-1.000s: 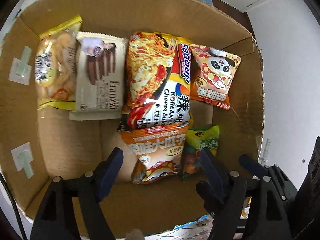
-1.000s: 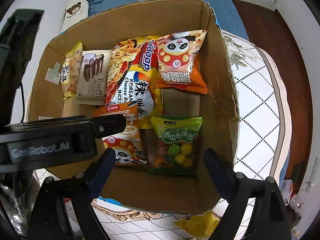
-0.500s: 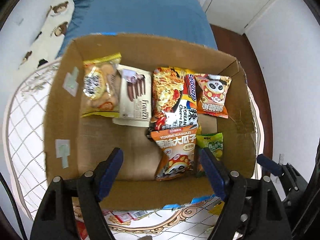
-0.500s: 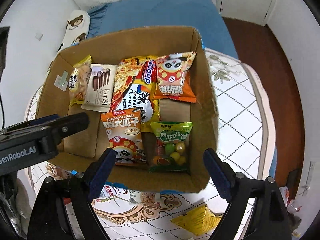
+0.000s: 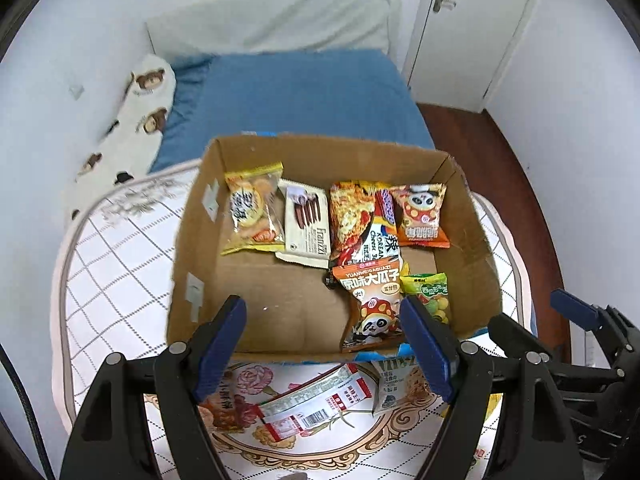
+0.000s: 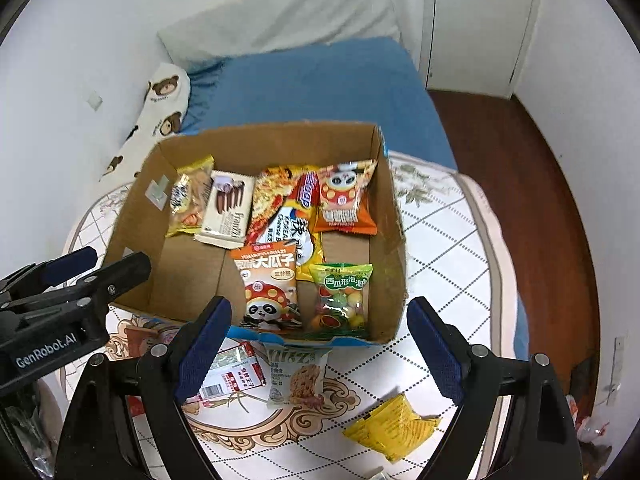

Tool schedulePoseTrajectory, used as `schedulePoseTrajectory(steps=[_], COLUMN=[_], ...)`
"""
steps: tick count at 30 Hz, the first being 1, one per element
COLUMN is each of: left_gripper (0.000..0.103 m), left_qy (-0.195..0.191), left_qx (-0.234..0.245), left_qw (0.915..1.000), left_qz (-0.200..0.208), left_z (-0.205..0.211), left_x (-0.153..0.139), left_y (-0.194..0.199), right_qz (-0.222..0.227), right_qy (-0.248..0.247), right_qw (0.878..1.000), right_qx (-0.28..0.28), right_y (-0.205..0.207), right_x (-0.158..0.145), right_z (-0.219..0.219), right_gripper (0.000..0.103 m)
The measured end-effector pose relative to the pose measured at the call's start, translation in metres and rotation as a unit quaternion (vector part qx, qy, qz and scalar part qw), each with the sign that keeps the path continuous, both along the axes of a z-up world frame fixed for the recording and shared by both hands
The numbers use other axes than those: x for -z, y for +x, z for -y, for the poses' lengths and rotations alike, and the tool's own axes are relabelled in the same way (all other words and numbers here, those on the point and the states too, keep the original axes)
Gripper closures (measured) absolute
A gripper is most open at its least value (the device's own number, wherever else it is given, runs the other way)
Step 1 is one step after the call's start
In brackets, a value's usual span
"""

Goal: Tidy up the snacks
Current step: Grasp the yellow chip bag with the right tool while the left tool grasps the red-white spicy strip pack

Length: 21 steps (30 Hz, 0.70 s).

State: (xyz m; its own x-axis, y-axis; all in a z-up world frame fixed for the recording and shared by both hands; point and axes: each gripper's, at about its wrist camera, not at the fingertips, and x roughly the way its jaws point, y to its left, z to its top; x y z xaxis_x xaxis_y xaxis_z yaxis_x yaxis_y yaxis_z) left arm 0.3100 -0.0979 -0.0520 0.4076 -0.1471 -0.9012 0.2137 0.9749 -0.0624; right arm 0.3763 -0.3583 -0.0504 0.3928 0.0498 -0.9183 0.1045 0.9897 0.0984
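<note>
A cardboard box (image 5: 188, 240) (image 6: 390, 216) on the round table holds several snack packs: a yellow biscuit pack (image 5: 252, 210), a white Franzzi pack (image 5: 306, 224), a noodle pack (image 5: 360, 220), two orange panda packs (image 5: 422, 216) (image 6: 270, 284) and a green candy bag (image 6: 342, 296). My left gripper (image 5: 324, 344) hangs open above the box's near edge, nothing between its fingers. My right gripper (image 6: 320, 344) is open too, high over the near rim. On the table in front of the box lie a red-and-white packet (image 5: 316, 400), a cookie pack (image 6: 298, 376) and a yellow packet (image 6: 390, 426).
The table (image 6: 444, 240) wears a white checked cloth with a floral border. Behind it stands a bed with a blue sheet (image 5: 296, 96) and a bear-print pillow (image 5: 136, 120). A white door (image 6: 480, 20) and dark wood floor (image 6: 532, 184) lie to the right.
Both grippers have risen and drawn back from inside the box, so the whole box, the table and the bed now show. Both stayed open and empty.
</note>
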Motion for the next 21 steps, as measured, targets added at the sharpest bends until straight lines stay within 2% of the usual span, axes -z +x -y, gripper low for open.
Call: schedulePoseTrajectory(steps=[6, 12, 17, 21], left_gripper=[0.025, 0.025, 0.025, 0.025], left_qy=[-0.01, -0.019, -0.016, 0.018], left_qx=[0.0, -0.001, -0.005, 0.011], left_qw=[0.9992, 0.9978, 0.9981, 0.9992], left_qz=[0.038, 0.063, 0.059, 0.033], left_z=[-0.009, -0.018, -0.025, -0.024], left_x=[-0.024, -0.043, -0.036, -0.006], left_y=[-0.029, -0.055, -0.066, -0.072], right_qz=[0.046, 0.071, 0.074, 0.044], right_qy=[-0.009, 0.021, 0.049, 0.073], right_qw=[0.999, 0.997, 0.996, 0.995], right_qx=[0.0, 0.009, 0.026, 0.046], right_y=[-0.028, -0.058, -0.079, -0.087], right_x=[-0.034, -0.056, -0.056, -0.03], right_z=[-0.009, -0.011, -0.007, 0.005], right_gripper=[0.011, 0.011, 0.011, 0.011])
